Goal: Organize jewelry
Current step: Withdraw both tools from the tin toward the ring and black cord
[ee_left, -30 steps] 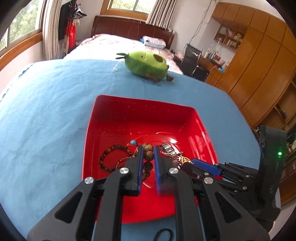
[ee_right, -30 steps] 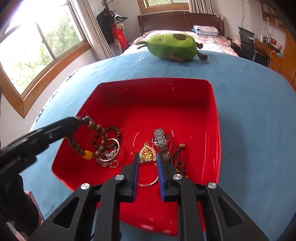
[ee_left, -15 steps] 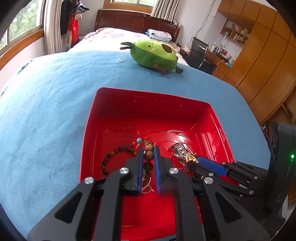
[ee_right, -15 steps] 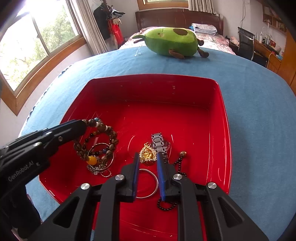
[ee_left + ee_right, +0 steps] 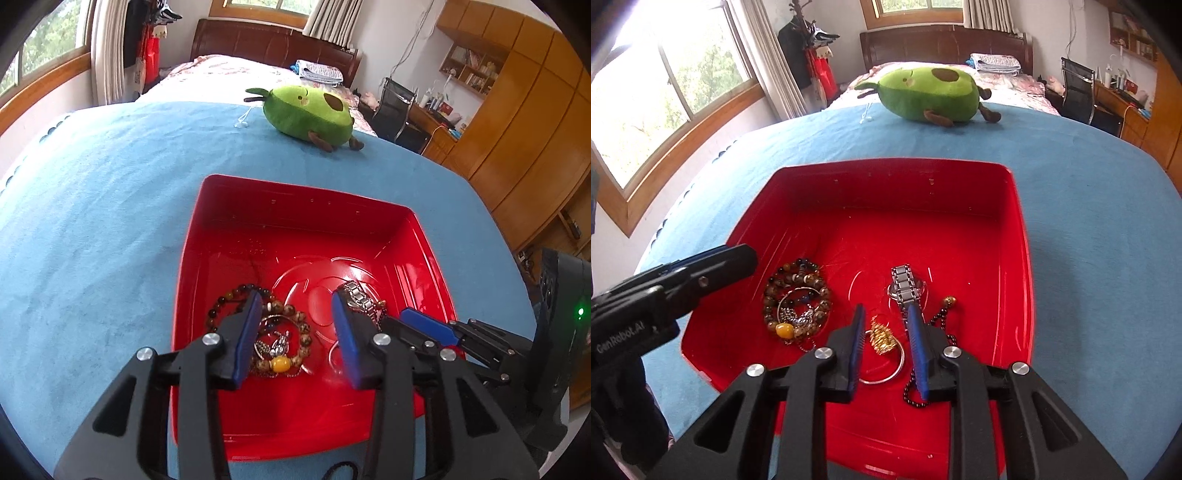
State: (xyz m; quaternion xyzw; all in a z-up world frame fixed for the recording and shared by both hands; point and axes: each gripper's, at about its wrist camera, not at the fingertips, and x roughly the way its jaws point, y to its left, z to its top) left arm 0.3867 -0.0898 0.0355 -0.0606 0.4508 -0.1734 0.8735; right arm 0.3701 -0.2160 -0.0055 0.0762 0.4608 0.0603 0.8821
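A red tray point(image 5: 295, 206) point(image 5: 886, 181) sits on the blue cloth. In it lies a heap of brown bead bracelets point(image 5: 288, 332) point(image 5: 796, 302) with a yellow bead, a silver watch point(image 5: 905, 288) point(image 5: 356, 295), a gold pendant point(image 5: 882, 338), a silver ring point(image 5: 886, 369) and a dark bead chain point(image 5: 938, 321). My left gripper point(image 5: 295, 325) is open and empty above the bead heap. My right gripper point(image 5: 886, 332) is open, its fingers either side of the gold pendant.
A green avocado plush toy point(image 5: 310, 110) point(image 5: 931, 94) lies on the cloth beyond the tray. A bed, a window, a chair and wooden cabinets stand behind the table. A dark loop point(image 5: 340, 470) lies on the cloth near the tray's front edge.
My left gripper opened and dropped the brown bead bracelet onto the heap in the tray. My right gripper opened and let go of the gold pendant.
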